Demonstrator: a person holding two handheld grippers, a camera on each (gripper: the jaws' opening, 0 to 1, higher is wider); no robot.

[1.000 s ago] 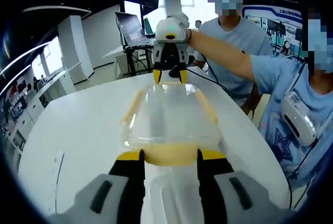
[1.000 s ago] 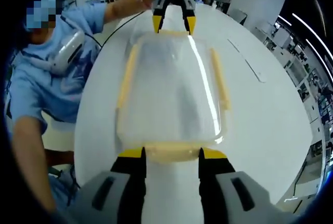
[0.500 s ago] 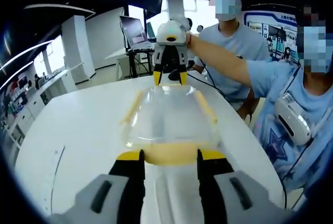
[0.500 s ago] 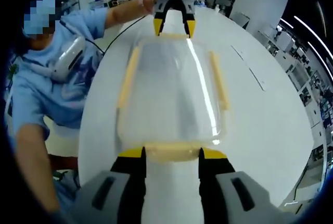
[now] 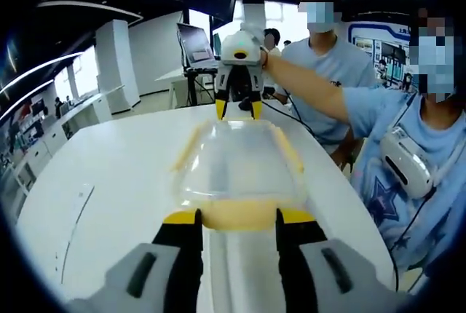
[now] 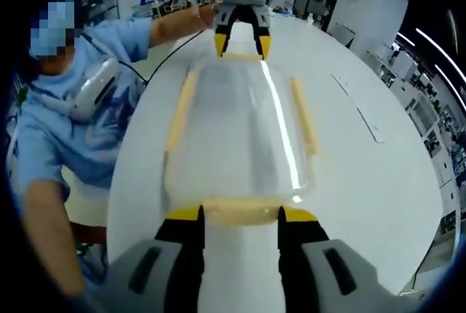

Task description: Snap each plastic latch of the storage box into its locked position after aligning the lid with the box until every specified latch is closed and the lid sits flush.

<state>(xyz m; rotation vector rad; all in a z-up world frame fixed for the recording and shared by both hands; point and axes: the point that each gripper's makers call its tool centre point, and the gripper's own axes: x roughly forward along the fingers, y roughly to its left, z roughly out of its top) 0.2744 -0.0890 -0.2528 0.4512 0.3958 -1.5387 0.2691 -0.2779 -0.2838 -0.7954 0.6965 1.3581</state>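
The storage box (image 5: 239,169) stays on the white table (image 5: 116,182); left gripper (image 5: 237,218) and right gripper (image 6: 238,217), jaws spread, remain at its end latches; both views shifted slightly.

A broad white round-edged table (image 5: 109,167) spreads beneath everything; far off, an open dark laptop (image 5: 191,42) sits on a black stand; two people in light blue T-shirts (image 5: 331,62) stand right.

Both tongs look the same: grey bodies, black jaws, yellow tips. Left tongs (image 5: 236,218), right tongs (image 6: 238,215). The person behind them wears a light blue tee (image 6: 54,131) with a white neck gadget (image 5: 408,170).
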